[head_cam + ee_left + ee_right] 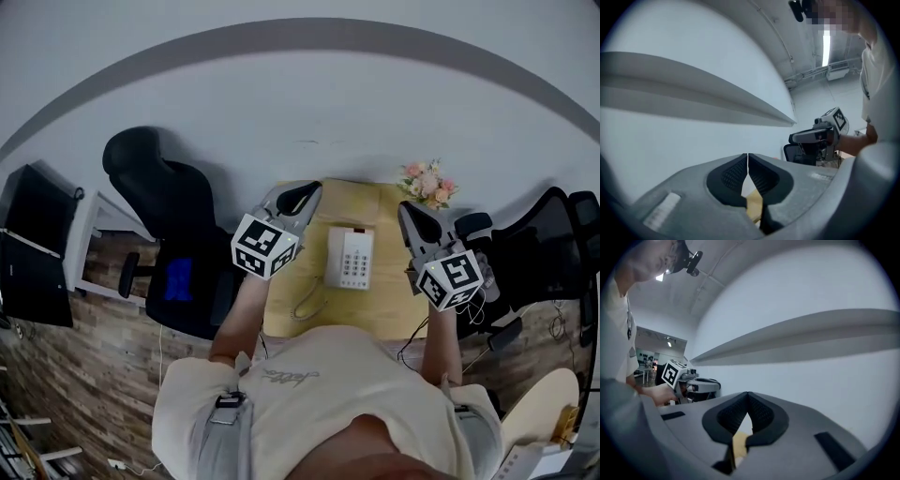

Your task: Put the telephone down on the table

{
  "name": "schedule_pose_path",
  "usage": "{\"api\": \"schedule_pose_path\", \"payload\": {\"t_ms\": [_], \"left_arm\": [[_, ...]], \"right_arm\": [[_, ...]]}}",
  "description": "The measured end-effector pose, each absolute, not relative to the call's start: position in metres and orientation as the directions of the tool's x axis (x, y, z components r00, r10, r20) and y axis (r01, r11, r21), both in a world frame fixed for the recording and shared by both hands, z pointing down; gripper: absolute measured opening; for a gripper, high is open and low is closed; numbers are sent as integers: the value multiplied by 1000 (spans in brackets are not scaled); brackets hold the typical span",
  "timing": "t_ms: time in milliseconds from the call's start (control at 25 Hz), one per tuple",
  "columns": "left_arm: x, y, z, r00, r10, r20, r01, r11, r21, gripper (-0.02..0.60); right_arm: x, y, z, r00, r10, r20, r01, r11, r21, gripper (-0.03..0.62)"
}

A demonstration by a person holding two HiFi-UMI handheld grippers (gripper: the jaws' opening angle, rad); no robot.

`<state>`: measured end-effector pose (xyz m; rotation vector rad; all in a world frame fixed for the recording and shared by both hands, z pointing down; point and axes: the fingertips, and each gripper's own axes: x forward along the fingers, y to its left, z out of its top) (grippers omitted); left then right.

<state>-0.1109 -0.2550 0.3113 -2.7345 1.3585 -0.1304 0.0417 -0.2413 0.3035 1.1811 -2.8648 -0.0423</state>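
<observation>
Left tongs [300, 196] and right tongs [415, 219] flank the telephone [349, 258], closed

The left gripper [302, 195] and right gripper [413, 215] were held level and well apart ahead of the chest, with bare forearms [239, 314] extended forward. Each pair of jaws was seen pressed together tip to tip, with nothing caught between them.

1 telephone [349, 256], 2 grippers [307, 194] [413, 217], 2 chairs [161, 183] [551, 246], 1 bouquet [428, 183].
</observation>
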Motion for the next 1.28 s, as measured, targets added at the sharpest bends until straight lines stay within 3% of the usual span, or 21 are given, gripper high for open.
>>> {"api": "schedule_pose_path", "payload": {"t_ms": [280,1280], "left_arm": [[-133,-258,289,497,-865,-63,-861,-483,-159,21],[-155,-229,382,508,-859,60,-860,-510,-7,21]], "right_arm": [[46,-250,283,-645,-763,-30,-760,638,122,2],[38,-231,359,-627,-760,171,-761,644,69,2]]}}
